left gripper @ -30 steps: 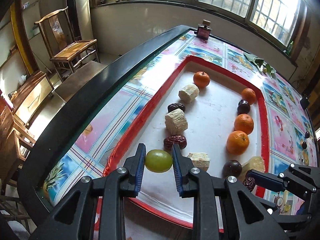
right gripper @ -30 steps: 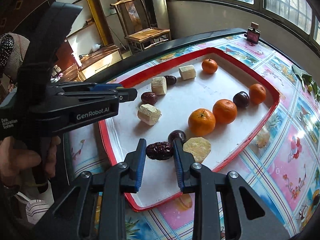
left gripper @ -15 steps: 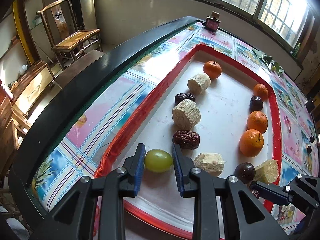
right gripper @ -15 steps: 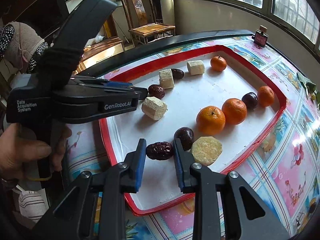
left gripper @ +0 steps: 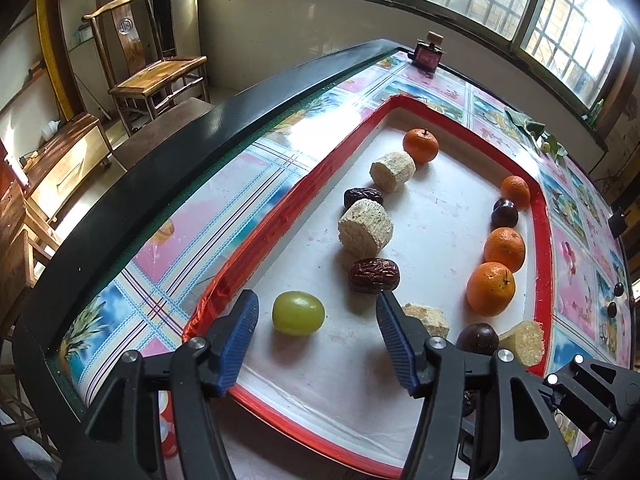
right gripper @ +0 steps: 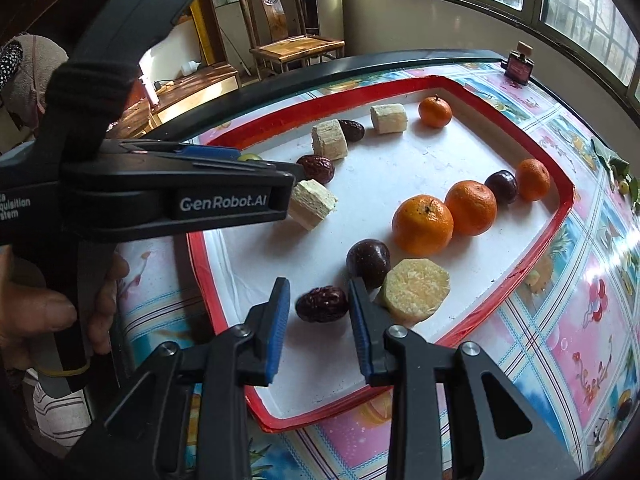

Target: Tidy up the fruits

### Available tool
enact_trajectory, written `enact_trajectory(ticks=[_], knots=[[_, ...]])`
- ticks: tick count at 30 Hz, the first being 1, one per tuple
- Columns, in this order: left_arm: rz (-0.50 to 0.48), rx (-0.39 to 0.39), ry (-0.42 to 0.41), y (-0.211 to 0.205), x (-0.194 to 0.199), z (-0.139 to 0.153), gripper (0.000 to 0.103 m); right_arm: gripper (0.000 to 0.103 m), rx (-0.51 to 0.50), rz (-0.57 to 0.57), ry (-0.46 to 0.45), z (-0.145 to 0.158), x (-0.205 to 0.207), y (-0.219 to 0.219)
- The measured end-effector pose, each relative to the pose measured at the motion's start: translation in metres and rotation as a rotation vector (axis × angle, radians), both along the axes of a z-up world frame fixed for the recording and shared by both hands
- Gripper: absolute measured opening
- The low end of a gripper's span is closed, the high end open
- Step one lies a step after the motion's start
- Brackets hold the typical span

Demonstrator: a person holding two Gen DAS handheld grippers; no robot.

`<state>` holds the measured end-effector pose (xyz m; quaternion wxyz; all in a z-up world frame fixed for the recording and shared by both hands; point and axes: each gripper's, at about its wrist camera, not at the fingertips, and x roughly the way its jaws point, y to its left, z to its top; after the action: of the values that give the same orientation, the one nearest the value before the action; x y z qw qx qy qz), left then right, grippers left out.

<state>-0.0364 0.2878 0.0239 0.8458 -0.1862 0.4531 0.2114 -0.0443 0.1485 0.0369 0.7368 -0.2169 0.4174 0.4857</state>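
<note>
The green grape lies free on the red-rimmed tray between the wide-spread fingers of my left gripper, touching neither. A dried date sits at its 2 o'clock. My right gripper brackets another date, narrowly parted, contact unclear.

We see a big row of windows with lots of small panes, and bright daylight comes in. Under them the wall is plain and pale. A wooden chair with a tall back stands by the wall. Near it sits a low wooden cabinet. We see a yellow post behind it.
</note>
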Motion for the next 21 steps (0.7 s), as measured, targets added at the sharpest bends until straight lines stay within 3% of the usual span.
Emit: enact_trajectory(ticks=[8, 13, 21], knots=[[0.029, -0.013, -0.034, -0.007, -0.008, 0.007, 0.068, 0.044, 0.034, -0.030, -0.032, 0.015, -0.005, -0.017], [0.037, 0.016, -0.079, -0.025, -0.018, 0.022, 0.079, 0.048, 0.084, -0.048, -0.025, 0.031, -0.011, -0.044], [0.030, -0.010, -0.117, -0.063, -0.039, 0.033, 0.080, 0.056, 0.121, -0.069, -0.001, 0.039, -0.021, -0.095]])
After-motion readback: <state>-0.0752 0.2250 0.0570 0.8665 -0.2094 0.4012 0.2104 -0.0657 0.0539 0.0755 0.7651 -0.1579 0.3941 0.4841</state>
